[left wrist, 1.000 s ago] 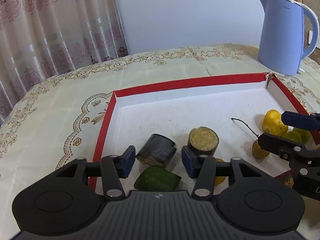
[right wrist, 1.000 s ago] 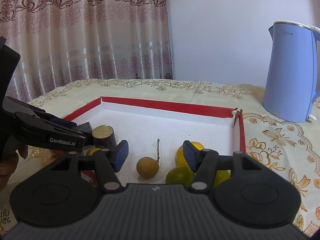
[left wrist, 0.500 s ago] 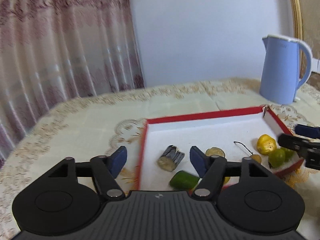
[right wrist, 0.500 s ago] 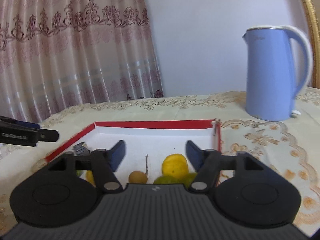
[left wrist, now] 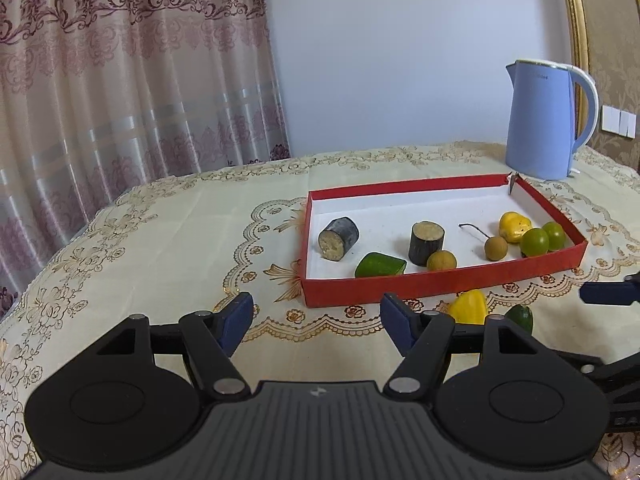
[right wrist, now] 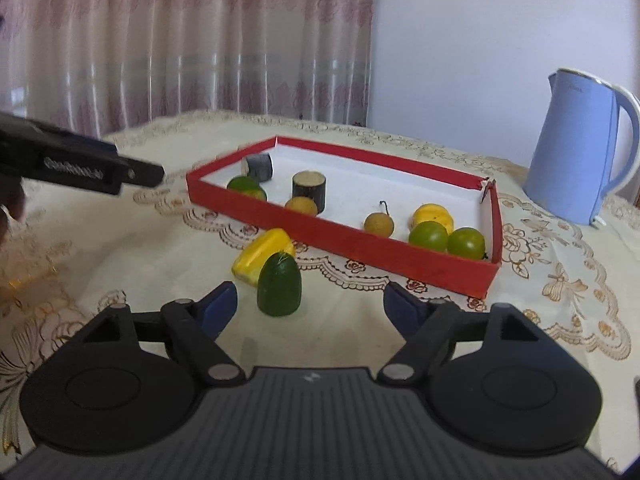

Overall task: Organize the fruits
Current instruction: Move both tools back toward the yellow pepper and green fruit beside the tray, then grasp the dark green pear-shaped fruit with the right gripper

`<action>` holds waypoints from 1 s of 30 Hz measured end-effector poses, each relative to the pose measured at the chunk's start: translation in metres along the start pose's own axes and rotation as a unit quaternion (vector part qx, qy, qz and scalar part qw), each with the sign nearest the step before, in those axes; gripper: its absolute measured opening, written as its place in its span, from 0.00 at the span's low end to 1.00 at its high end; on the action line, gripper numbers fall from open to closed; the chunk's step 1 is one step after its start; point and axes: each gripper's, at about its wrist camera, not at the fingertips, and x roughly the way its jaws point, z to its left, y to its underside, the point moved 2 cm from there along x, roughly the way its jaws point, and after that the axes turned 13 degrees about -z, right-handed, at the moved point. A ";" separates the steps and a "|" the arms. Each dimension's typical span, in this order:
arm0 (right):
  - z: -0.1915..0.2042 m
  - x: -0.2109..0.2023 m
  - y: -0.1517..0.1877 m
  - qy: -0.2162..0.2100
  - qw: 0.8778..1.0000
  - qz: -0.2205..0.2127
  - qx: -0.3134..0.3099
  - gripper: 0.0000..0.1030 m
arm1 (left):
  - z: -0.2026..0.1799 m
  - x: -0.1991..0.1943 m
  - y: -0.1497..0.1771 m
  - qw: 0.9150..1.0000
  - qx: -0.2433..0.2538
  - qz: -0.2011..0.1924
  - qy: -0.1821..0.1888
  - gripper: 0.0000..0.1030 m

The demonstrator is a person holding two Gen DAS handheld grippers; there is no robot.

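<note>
Both tools, left [left wrist: 316, 322] and right [right wrist: 310, 304], are wide open, holding nothing; two fruits, yellow [right wrist: 262, 256] and green [right wrist: 279, 286], lie just before the red tray [right wrist: 340, 236].

The left gripper [left wrist: 316, 320] is made of black plastic. It has two round flat discs at the sides and a ribbed grey plate in the middle with a tiny white mark on it. Shiny silver pins sit at the joints. Its two fingers end in dark blue pads [left wrist: 238, 318]. The right gripper [right wrist: 310, 306] looks the same (black arms, silver pins, blue pads [right wrist: 220, 306]). White letters run along the left gripper's side in the right wrist view, too blurry to read. A bit of brownish skin, maybe a hand [right wrist: 10, 210], shows at the edge.
</note>
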 end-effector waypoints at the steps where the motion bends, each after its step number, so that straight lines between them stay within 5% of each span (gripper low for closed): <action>1: 0.002 0.002 -0.001 -0.001 1.000 0.003 -0.004 0.71 | 0.000 -0.002 0.000 1.000 -0.001 -0.002 0.001 0.71; 10: 0.012 0.020 -0.002 -0.016 1.000 0.024 -0.010 0.67 | -0.005 -0.006 0.003 1.000 -0.004 -0.002 0.017 0.73; 13: 0.013 0.029 0.000 -0.022 0.999 0.044 -0.009 0.37 | -0.004 -0.006 0.006 1.000 -0.007 0.002 0.014 0.73; 15: 0.012 0.032 0.000 -0.025 0.998 0.049 -0.006 0.30 | -0.002 -0.006 0.007 1.000 -0.009 0.004 0.012 0.73; 30: 0.004 0.026 -0.003 -0.025 0.999 0.025 0.007 0.27 | -0.024 0.001 0.019 0.999 0.003 0.029 0.031 0.73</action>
